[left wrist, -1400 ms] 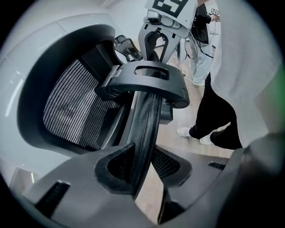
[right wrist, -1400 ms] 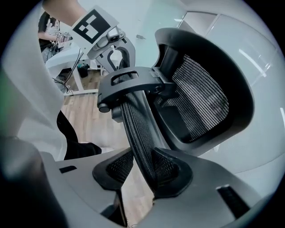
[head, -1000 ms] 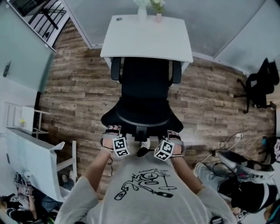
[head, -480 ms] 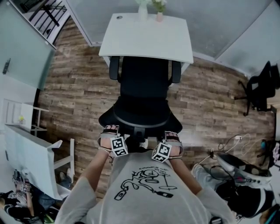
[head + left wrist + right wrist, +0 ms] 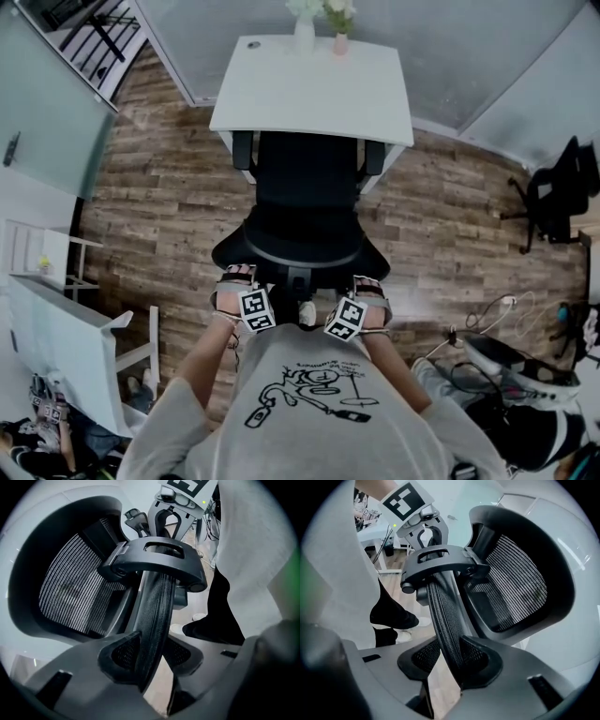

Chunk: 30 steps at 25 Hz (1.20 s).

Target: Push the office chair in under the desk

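The black mesh office chair (image 5: 305,187) stands in front of me, its seat and armrests reaching under the near edge of the white desk (image 5: 281,94). Both grippers hold the top edge of its backrest from behind. In the head view my left gripper (image 5: 238,279) is at the left end of that edge and my right gripper (image 5: 369,286) at the right end. The left gripper view has the thin mesh edge (image 5: 157,616) running between the left gripper (image 5: 150,660)'s pads, which press on it. In the right gripper view the mesh edge (image 5: 445,616) is pinched the same way by the right gripper (image 5: 451,660).
Two small vases (image 5: 305,28) stand at the desk's far edge against the glass wall. A second black chair (image 5: 553,187) is at the right. White furniture (image 5: 66,337) is at the lower left, and cables and bags (image 5: 506,361) lie on the wooden floor at the lower right.
The chair has rolled a little forward toward the desk, its armrests now partly under the desk edge. Both grippers moved with it and kept their hold.
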Each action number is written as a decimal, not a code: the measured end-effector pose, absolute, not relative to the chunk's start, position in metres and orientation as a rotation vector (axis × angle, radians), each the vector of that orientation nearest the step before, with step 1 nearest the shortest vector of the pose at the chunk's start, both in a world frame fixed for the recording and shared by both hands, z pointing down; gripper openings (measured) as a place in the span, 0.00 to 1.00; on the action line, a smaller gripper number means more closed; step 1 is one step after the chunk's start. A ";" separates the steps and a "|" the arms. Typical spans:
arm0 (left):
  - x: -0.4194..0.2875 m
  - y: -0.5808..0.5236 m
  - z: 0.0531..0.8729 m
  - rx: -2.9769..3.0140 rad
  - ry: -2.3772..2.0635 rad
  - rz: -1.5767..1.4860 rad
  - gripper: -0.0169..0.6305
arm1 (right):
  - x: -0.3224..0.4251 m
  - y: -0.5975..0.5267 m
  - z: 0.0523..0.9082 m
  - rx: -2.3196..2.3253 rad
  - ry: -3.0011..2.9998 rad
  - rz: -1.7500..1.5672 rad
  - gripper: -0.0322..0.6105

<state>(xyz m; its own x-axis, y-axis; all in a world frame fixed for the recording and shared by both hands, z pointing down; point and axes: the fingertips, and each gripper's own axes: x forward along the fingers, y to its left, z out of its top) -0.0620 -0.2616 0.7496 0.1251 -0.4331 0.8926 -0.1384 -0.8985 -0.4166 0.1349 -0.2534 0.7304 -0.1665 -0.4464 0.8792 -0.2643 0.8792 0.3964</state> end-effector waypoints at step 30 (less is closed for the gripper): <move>-0.068 -0.422 0.744 -2.123 0.559 -1.787 0.24 | 0.128 -0.399 0.732 0.579 -1.698 -0.165 0.28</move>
<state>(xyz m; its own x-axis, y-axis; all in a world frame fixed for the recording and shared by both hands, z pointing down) -0.0679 -0.4223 0.7444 0.1459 -0.4820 0.8639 -0.0959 -0.8761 -0.4726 0.1278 -0.3990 0.7322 -0.1018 -0.4612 0.8814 -0.2826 0.8629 0.4189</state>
